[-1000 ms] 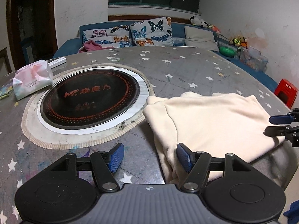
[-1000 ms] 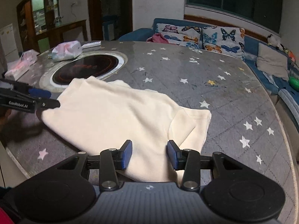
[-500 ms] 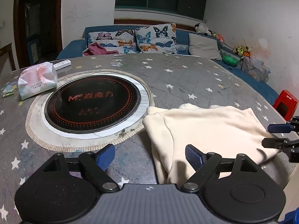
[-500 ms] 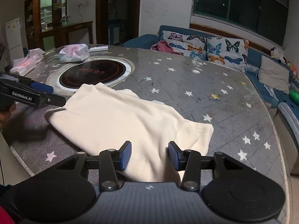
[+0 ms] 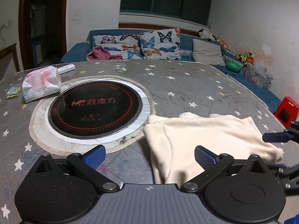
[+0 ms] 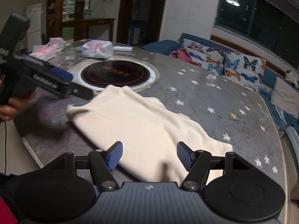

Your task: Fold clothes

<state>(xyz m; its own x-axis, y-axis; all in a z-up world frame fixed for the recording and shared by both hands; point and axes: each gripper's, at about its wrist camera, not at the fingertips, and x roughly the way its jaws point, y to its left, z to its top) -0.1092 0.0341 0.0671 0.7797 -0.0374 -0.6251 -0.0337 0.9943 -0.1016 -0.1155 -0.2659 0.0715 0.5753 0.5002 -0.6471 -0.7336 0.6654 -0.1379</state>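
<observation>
Both tongs, left (image 5: 149, 157) and right (image 6: 149, 155), stand apart, jaws having just been opening, clamping nothing. Below them the folded cream garment (image 6: 142, 128) lies on the starry surface (image 5: 186, 85), just beside the round cooktop (image 5: 95, 110).

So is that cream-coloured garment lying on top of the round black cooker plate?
No, the cream garment lies beside the cooker plate, on the starry table.

A cream garment (image 5: 201, 140) lies folded and flat on the table, lower right of the left wrist frame, its near-left corner just beside the round cooktop's rim. In the right wrist frame it (image 6: 142, 127) fills the centre.
</observation>
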